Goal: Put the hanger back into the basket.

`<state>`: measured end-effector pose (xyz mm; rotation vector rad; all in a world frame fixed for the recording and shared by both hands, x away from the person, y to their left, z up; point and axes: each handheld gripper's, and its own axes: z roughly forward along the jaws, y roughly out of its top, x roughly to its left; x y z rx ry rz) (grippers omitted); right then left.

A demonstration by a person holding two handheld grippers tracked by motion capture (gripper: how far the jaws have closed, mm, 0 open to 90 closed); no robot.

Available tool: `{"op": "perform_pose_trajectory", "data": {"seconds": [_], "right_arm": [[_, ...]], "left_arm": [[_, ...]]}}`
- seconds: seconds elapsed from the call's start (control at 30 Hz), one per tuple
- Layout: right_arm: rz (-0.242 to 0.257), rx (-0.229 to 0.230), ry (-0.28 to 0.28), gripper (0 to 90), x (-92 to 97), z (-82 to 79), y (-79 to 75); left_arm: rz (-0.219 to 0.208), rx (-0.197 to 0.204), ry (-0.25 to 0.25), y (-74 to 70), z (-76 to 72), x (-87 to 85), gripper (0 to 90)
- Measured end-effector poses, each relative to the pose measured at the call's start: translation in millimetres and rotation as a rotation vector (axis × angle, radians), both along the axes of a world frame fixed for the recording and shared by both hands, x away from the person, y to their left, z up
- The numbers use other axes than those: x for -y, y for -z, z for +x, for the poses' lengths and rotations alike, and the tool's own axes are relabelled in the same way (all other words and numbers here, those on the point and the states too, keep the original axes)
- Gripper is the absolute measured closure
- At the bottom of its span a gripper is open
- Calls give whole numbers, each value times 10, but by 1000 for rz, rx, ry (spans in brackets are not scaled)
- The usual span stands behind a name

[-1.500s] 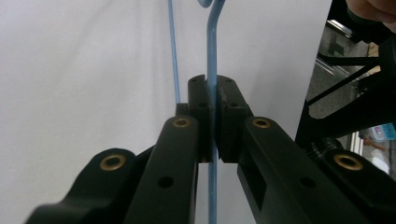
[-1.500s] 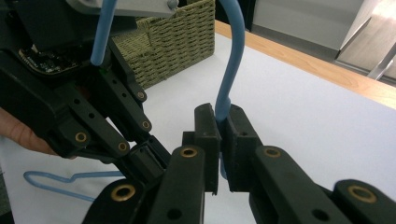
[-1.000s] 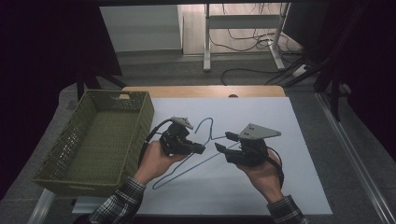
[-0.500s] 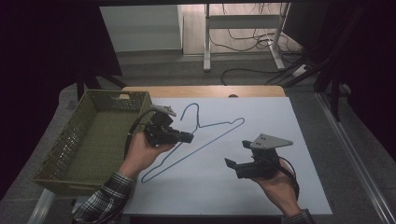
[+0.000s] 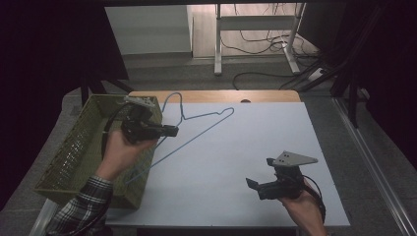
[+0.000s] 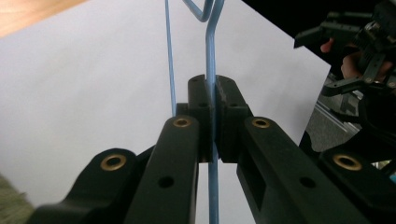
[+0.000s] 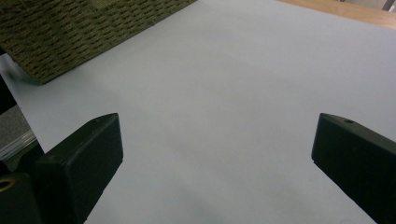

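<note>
left gripper [image 5: 169, 131]: jaws clamped tight on one wire of the blue wire hanger [image 5: 206, 129], pinch seen close in the left gripper view [image 6: 213, 116]; sits at 9 o'clock of the sheet, at the basket's right wall
right gripper [image 5: 252, 183]: jaws just been opening, now wide apart, nothing between them; low at 5 o'clock, well apart from the hanger
hanger: lifted at a slant, hook toward 12 o'clock over the basket's far corner, long bar running down toward 7 o'clock along the basket wall
basket [image 5: 64, 162]: green woven, at 9 o'clock, looks empty
risk 1: single thin-wire pinch, so the hanger could swivel or slip in the jaws
risk 2: low end or hook may snag the woven rim going in
risk 3: hanger looks about as long as the basket, may bridge the rim
white sheet [image 5: 275, 132]: bare
</note>
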<state>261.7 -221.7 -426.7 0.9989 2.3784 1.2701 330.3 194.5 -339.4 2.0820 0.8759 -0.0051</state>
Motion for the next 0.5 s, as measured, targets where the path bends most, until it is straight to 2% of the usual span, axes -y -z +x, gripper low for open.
{"op": "perform_pose_trajectory", "data": {"seconds": [0.03, 0.17, 0.27, 0.3, 0.5], "right_arm": [[0, 0, 0, 17, 0, 0, 0], [2, -6, 18, 10, 86, -26, 64], [0, -6, 29, 4, 142, -39, 102], [1, -6, 34, 3, 159, -44, 113], [3, -17, 56, 1, 245, -73, 166]], "left_arm": [[0, 0, 0, 0, 0, 0, 873], [18, 12, -41, -59, -5, -224, 873], [17, 17, -64, -79, -12, -320, 873], [23, 28, -83, -93, -26, -409, 873], [26, 41, -136, -104, -70, -676, 873]]}}
